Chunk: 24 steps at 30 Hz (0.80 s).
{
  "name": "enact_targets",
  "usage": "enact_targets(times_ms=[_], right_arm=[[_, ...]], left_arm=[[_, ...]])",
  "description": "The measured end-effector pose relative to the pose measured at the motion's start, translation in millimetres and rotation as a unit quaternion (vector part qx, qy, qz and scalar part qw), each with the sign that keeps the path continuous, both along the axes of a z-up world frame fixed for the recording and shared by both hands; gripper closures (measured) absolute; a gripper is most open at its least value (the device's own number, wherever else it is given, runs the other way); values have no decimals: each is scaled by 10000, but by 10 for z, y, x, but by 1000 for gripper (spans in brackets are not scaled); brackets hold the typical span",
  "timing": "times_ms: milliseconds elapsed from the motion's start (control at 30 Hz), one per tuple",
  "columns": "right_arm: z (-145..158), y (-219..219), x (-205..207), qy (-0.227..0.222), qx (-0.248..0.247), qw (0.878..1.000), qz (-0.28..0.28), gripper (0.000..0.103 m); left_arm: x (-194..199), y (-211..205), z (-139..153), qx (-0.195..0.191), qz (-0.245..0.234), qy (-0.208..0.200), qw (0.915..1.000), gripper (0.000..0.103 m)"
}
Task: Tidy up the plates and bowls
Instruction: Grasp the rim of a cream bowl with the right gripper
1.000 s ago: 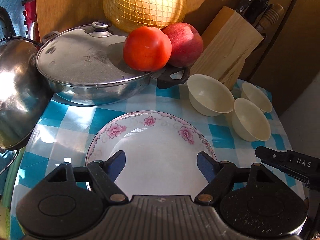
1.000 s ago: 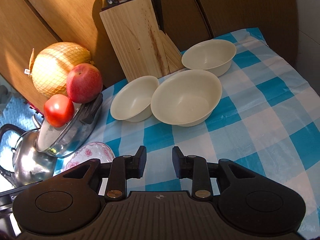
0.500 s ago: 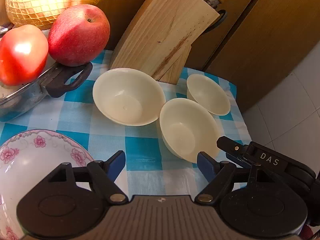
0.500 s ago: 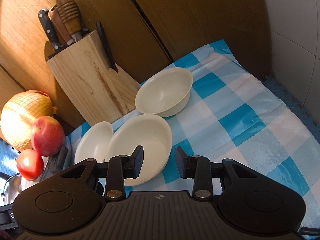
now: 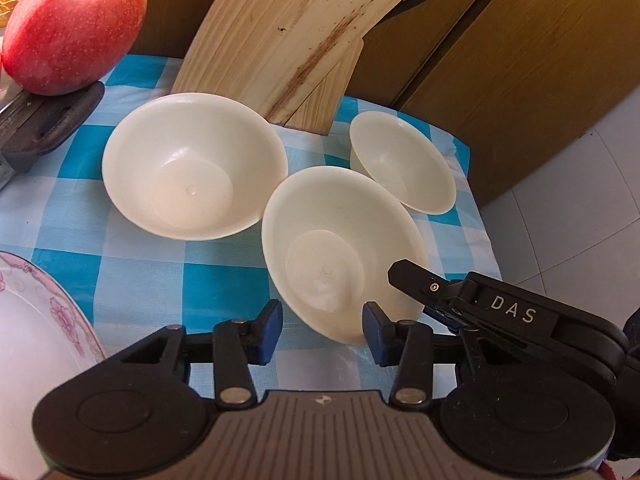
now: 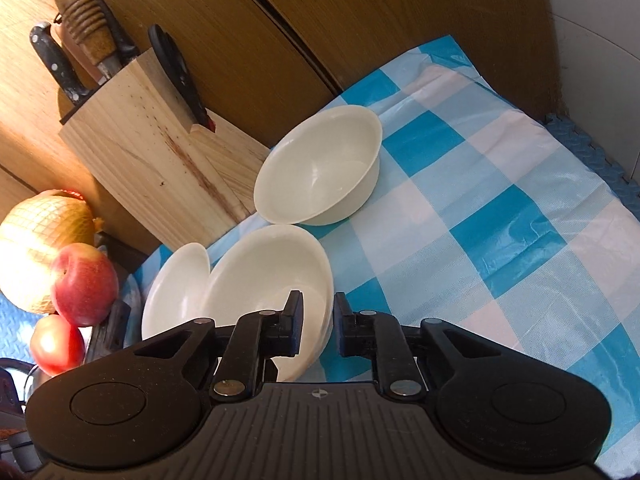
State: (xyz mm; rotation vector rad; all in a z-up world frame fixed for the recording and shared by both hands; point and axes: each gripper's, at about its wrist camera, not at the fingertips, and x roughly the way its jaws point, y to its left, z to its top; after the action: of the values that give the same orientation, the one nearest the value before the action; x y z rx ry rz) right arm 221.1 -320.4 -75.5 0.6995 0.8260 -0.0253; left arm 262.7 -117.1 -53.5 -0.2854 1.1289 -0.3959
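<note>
Now both claws meet at the middle bowl [image 5: 344,248] on the checked worktop [image 6: 500,216].
Right claw [image 6: 316,326] straddles its rim, fingers narrowly apart; left claw [image 5: 322,330] gapes just before it. Two more bowls [image 5: 192,164] sit by the knife block [image 5: 288,36].

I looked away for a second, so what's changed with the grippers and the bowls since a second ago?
Both grippers closed in on the middle bowl. The left gripper swung right, off the floral plate, and narrowed its jaws. The right gripper moved in to straddle that bowl's rim, one finger inside; it is not clamped yet. The bowls, knife block and apple stayed put.
</note>
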Motion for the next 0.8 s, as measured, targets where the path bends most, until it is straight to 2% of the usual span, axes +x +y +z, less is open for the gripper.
enact_targets(times_ms=[167, 333, 600, 800], right_arm=[[-11, -4, -11, 42, 30, 10000, 65, 89], [0, 21, -30, 96, 50, 9998, 168, 90], [112, 93, -216, 114, -208, 9990, 388, 89], [189, 195, -505, 99, -437, 9973, 578, 88]], left_arm=[[35, 27, -24, 118, 130, -77, 9998, 76], [40, 62, 52, 172, 173, -243, 9994, 78], [-106, 13, 128, 489, -132, -502, 9975, 80], [-349, 35, 148, 568, -228, -461, 9971, 80]])
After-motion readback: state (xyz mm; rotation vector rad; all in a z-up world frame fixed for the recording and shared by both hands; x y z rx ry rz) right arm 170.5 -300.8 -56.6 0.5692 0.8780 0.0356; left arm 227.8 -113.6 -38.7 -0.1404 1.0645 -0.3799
